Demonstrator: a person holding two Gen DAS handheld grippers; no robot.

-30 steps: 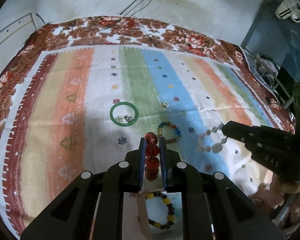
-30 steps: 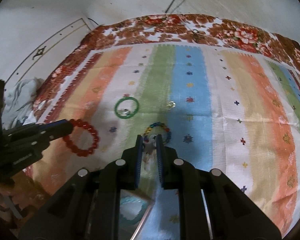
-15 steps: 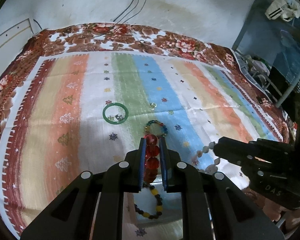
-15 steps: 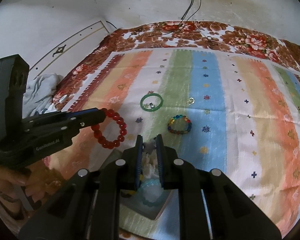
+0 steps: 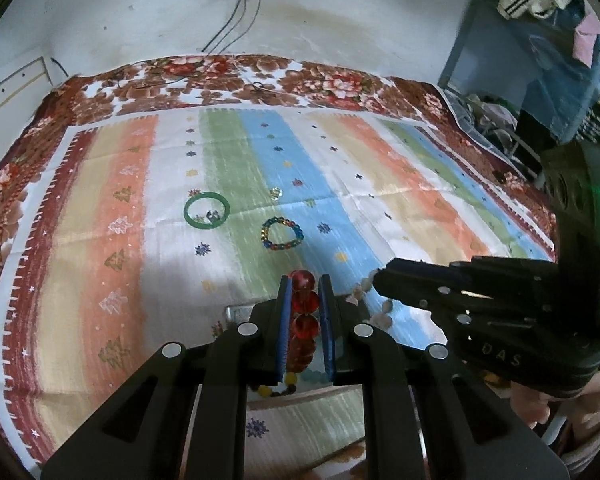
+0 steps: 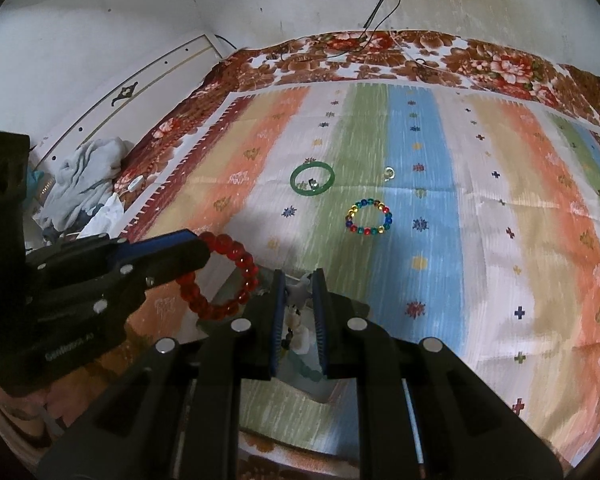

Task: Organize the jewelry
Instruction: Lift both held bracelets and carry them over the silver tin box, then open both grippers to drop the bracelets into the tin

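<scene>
Left wrist view: a red bead bracelet [image 5: 303, 312] is clamped by the left gripper [image 5: 304, 284]. A pale bead bracelet [image 6: 296, 320] is pinched by the right gripper [image 6: 298, 280]. Open striped cloth [image 5: 380, 184] is seen ahead of both.

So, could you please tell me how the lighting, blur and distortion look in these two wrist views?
Left wrist view: strong fisheye bending with dark corners, soft streaky blur on the striped cloth, a shadow patch left of the left claw, a green light glare at the right edge. Right wrist view: the same curvature, streaked cloth, the red bead bracelet fairly sharp, its shadow beneath it.
</scene>
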